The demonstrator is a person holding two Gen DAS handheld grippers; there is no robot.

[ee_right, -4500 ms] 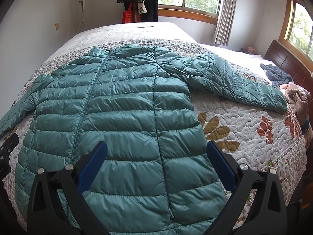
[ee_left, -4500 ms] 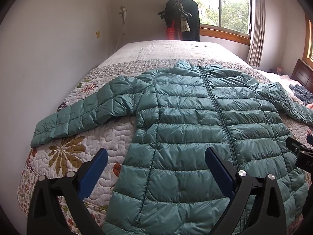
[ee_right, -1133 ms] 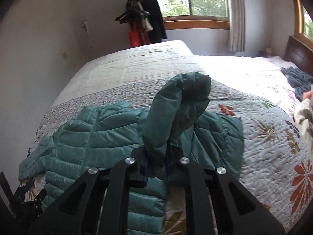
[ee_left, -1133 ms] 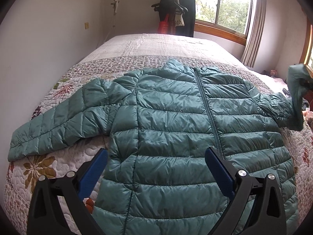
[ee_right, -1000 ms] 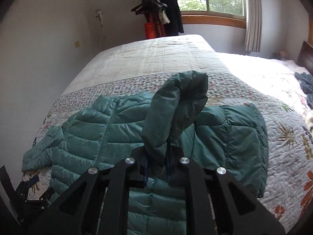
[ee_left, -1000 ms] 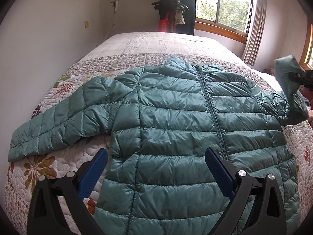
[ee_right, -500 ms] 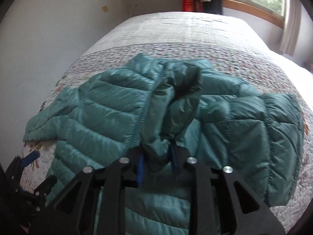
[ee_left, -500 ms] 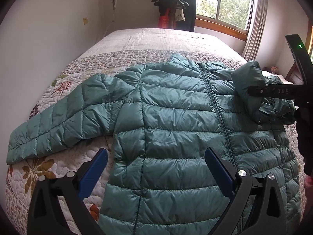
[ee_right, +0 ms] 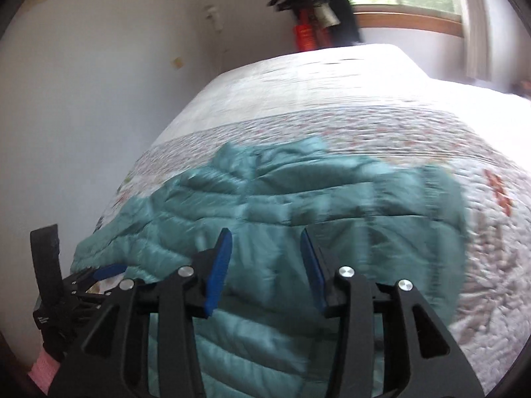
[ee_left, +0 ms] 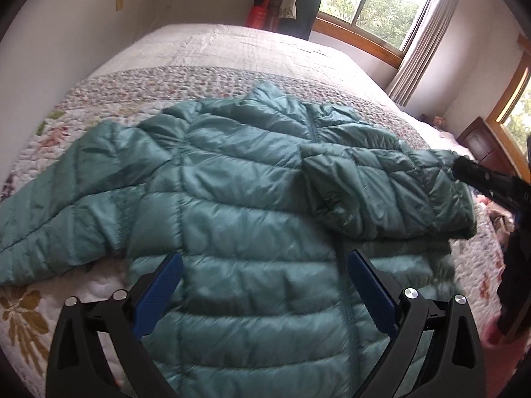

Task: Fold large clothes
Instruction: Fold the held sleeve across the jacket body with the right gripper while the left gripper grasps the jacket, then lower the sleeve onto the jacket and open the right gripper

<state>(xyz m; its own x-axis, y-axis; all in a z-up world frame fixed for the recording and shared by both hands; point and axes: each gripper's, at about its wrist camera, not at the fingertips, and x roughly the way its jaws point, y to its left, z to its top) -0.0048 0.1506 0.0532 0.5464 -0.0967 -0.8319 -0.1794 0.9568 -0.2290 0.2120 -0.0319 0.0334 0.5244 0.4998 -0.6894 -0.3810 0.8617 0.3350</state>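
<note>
Teal puffer jacket (ee_left: 239,205) lies front-up on the quilted bed (ee_left: 232,53), zip roughly down the middle. One sleeve (ee_left: 381,192) is folded across the chest, cuff near the zip, fold edge at the shoulder. The other sleeve (ee_left: 49,205) is stretched out flat over the quilt toward the wall side, not yet folded.

Left gripper (ee_left: 262,285): jaws spread wide, nothing between them, hovering over the lower body of the jacket. Right gripper (ee_right: 265,262): jaws apart with a clear gap, empty, over the folded sleeve area — that view is motion-blurred, so fine detail is unreliable.

Step in hand, as I judge it: fold the outstretched sleeve in to match the first.

Notes for doing it well:
- Pinch near the cuff, through both layers; the shell looks slick and puffy, so a shallow bite may slip.
- Lift just clear of the quilt and carry it across the chest, so the body panel is not dragged askew.
- Lay it over or beside the folded sleeve — crease at the shoulder seam.
- Press out trapped air before letting go; down tends to spring back.
</note>
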